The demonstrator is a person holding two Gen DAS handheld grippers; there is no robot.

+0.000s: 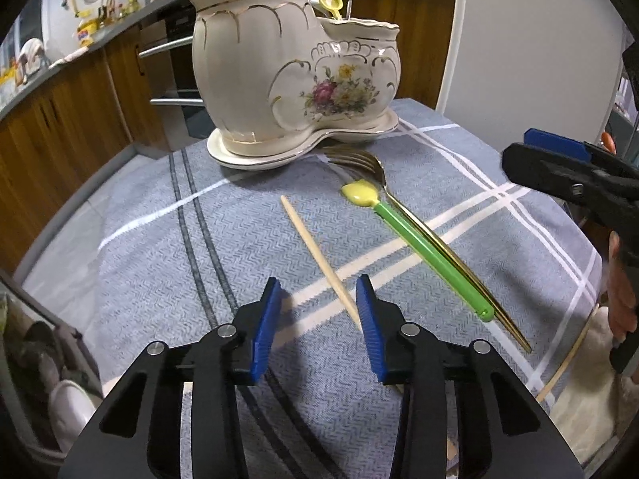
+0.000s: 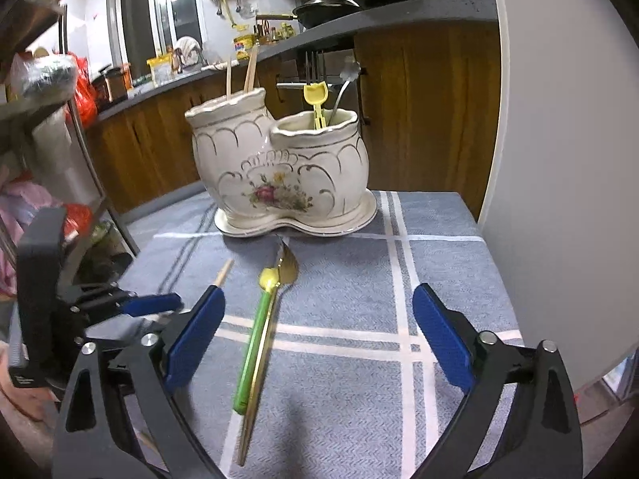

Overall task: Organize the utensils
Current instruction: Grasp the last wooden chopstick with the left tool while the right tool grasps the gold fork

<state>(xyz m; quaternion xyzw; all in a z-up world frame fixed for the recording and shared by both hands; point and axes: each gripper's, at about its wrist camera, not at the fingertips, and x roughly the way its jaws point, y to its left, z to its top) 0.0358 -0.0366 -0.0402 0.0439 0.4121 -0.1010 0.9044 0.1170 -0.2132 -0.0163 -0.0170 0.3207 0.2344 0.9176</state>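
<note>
While both grippers hang empty before the ceramic holder, left gripper part-open astride a chopstick, right gripper spread wide (over the gold fork and green spoon).

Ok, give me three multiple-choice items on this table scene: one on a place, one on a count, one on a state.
1. Where does the green-handled plastic spoon with the yellow bowl lie?
A. In the holder
B. On the cloth beside the gold metal fork
C. On the floor

2. How many utensils lie loose on the blue checked tablecloth?
A. One
B. Three
C. Five

3. How do the right gripper jaws stand?
A. Open and empty
B. Shut on the fork
C. Shut on a chopstick

Answers:
1 B, the two lie side by side in front of the white floral ceramic utensil holder.
2 B, spoon, fork and one pale wooden chopstick.
3 A, the blue pads stand wide apart with nothing between them.
</note>
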